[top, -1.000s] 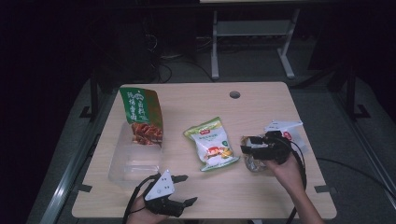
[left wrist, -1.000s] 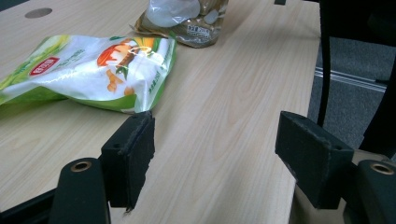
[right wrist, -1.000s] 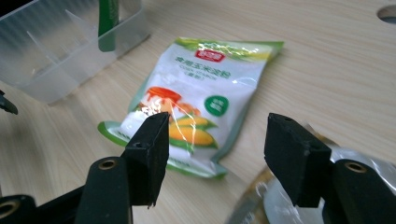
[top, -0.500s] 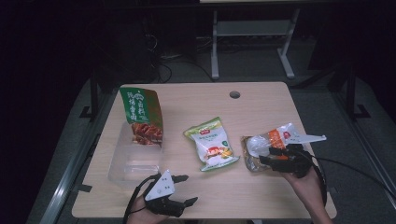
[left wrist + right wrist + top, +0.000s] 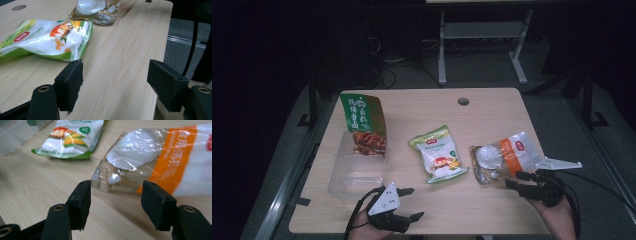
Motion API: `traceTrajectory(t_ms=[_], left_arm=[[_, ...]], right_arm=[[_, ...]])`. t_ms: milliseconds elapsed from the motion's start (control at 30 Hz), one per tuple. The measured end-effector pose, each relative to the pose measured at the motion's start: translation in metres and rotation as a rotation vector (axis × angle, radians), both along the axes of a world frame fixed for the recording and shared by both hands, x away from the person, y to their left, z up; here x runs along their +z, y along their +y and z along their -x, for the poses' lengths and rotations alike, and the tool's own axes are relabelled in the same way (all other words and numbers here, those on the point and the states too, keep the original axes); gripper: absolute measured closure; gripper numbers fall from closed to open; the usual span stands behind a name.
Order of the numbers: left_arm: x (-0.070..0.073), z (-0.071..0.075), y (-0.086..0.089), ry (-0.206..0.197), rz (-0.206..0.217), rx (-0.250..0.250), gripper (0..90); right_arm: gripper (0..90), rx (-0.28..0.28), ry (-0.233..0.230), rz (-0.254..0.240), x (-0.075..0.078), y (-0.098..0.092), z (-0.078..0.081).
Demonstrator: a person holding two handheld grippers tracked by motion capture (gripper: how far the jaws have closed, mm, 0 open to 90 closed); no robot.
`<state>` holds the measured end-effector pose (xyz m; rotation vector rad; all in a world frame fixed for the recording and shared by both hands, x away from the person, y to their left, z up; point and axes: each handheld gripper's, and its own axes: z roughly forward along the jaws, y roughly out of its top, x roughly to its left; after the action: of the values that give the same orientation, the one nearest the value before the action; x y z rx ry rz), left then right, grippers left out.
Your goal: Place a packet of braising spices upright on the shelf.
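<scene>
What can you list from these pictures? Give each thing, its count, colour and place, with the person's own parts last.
table: one, light wood, centre of the high view
clear bin: one, see-through, left part of the table
green packet: one, green and red, standing in the clear bin
snack bag: one, green and white, flat at mid table
orange-banded bag: one, clear with orange band, right of the snack bag
metal stand: one, grey, on the floor behind the table
left gripper: one, black, fingers apart, near edge
right gripper: one, black, fingers apart, just short of the orange-banded bag
</scene>
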<state>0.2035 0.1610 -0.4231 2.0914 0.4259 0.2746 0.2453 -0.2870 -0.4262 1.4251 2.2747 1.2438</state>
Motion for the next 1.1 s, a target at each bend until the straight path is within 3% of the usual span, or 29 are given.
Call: traceTrajectory(t_ms=[200,400,1100], left_arm=[[-0.001,0.001,-0.002,-0.004,-0.004,-0.006,28.4],[0.0,0.001,-0.001,-0.002,-0.003,-0.007,28.3],[-0.001,0.002,-0.003,-0.011,-0.01,-0.013,28.2]], right_arm=[[39.5,-0.045,0.035,-0.005,-0.009,-0.015,0.004],[35.5,-0.081,0.046,-0.017,-0.014,-0.019,-0.004],[41.3,-0.184,0.078,-0.07,-0.025,-0.004,-0.054]])
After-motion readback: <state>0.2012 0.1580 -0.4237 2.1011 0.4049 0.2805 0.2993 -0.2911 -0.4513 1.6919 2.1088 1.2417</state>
